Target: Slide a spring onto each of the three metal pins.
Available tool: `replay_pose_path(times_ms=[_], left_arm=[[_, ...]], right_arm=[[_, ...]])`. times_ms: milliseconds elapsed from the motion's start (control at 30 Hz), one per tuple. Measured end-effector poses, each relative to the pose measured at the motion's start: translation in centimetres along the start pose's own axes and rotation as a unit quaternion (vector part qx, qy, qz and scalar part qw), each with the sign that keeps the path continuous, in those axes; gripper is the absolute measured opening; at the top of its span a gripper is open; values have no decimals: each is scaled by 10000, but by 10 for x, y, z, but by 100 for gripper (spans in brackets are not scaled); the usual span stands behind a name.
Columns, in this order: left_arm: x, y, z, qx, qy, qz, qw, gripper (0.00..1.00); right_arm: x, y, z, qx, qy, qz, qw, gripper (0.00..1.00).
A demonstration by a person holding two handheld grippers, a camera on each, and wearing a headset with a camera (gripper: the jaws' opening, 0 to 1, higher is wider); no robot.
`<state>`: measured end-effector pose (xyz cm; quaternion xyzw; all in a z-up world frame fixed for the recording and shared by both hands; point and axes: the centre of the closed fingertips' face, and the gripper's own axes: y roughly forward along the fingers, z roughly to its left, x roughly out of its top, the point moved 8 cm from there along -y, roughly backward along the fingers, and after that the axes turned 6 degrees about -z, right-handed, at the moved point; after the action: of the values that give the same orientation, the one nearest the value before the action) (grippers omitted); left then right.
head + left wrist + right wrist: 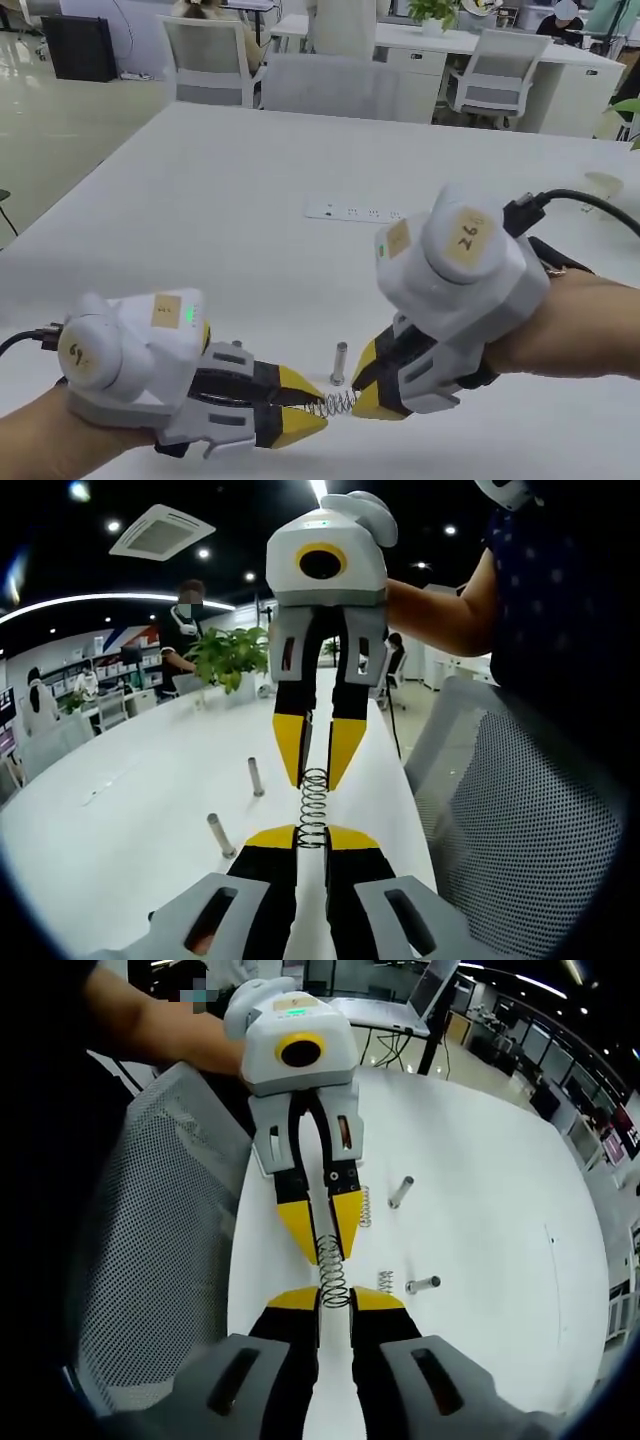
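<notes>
One small metal spring (340,403) stretches level between the two grippers, just above the white table (250,200). My left gripper (312,406) is shut on its left end and my right gripper (362,398) is shut on its right end. In the left gripper view the spring (313,805) runs from my own tips (312,837) to the right gripper (318,772). Beside them, two metal pins (256,776) (220,835) stand on the table. One upright pin (340,362) stands just behind the spring. Two loose springs (365,1206) (385,1280) lie near the pins (401,1192) (423,1284).
A white power strip (355,212) lies flat at mid-table. Grey office chairs (210,55) stand beyond the far edge. A mesh chair back (520,810) is close to the near table edge. A cable (580,200) trails from the right gripper.
</notes>
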<state>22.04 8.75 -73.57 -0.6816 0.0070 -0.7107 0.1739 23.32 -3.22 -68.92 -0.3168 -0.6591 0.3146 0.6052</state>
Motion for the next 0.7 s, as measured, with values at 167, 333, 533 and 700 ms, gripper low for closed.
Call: replay_pose_path(times_ms=[167,333,533,700], left_arm=[[2,1,-1,-9,2,-36,10000,1],[5,1,-1,-4,29,-67,10000,1],[9,0,-2,4,34,-149,9999,2],[11,1,-2,-3,62,-177,9998,2]], right_arm=[[0,2,0,24,13,-57,10000,10],[-1,3,1,49,5,-62,10000,12],[-4,5,2,58,64,-84,9999,12],[-6,4,2,42,100,-89,9999,11]])
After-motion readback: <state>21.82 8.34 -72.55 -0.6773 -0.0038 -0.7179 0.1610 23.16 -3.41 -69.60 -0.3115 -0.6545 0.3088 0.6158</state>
